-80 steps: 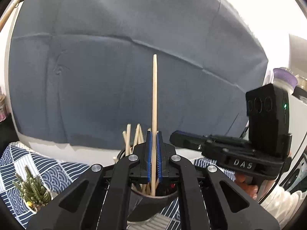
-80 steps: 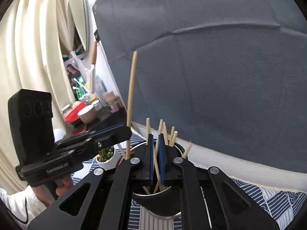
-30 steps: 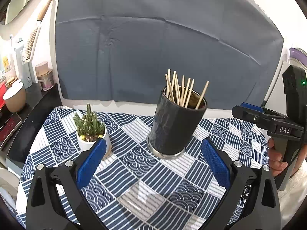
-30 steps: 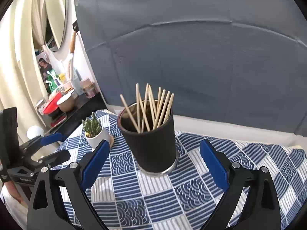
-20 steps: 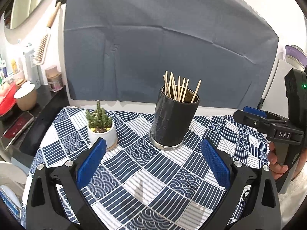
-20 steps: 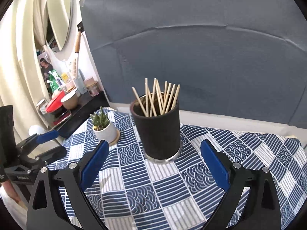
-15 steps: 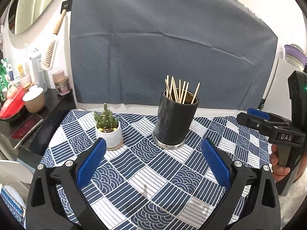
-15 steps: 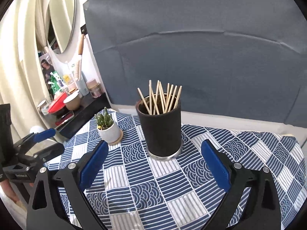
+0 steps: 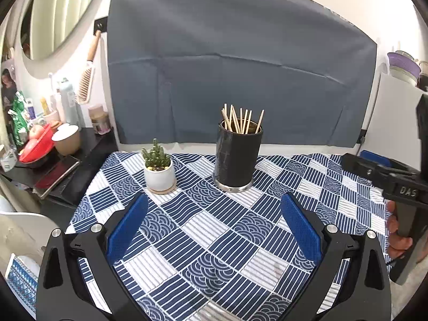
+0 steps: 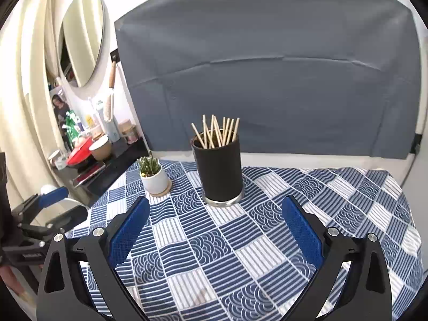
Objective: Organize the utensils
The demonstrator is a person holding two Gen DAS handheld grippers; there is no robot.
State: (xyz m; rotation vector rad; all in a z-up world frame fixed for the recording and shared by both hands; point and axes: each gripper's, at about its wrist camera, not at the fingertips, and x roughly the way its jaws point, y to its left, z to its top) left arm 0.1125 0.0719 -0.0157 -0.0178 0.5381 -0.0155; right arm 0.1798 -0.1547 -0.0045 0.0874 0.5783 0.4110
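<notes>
A black cylindrical holder (image 9: 236, 157) (image 10: 218, 172) stands upright at the back middle of the table, with several wooden chopsticks (image 9: 240, 121) (image 10: 216, 132) sticking out of its top. My left gripper (image 9: 214, 230) is open and empty, well short of the holder over the patterned cloth. My right gripper (image 10: 214, 227) is likewise open and empty, at about the same distance. The right gripper (image 9: 379, 168) shows at the right edge of the left wrist view, held by a hand (image 9: 398, 232). The left gripper (image 10: 50, 203) shows at the left edge of the right wrist view.
A small cactus in a white pot (image 9: 158, 169) (image 10: 153, 176) stands left of the holder. A blue-and-white patterned cloth (image 9: 214, 254) covers the table. A dark side shelf (image 9: 67, 165) at left carries bottles, a cup and a red bowl. A grey cloth (image 9: 235, 80) hangs behind.
Both grippers held chopsticks over the holder, then let go and opened. Since a second ago both have kept pulling back and up from the holder, which now looks smaller.
</notes>
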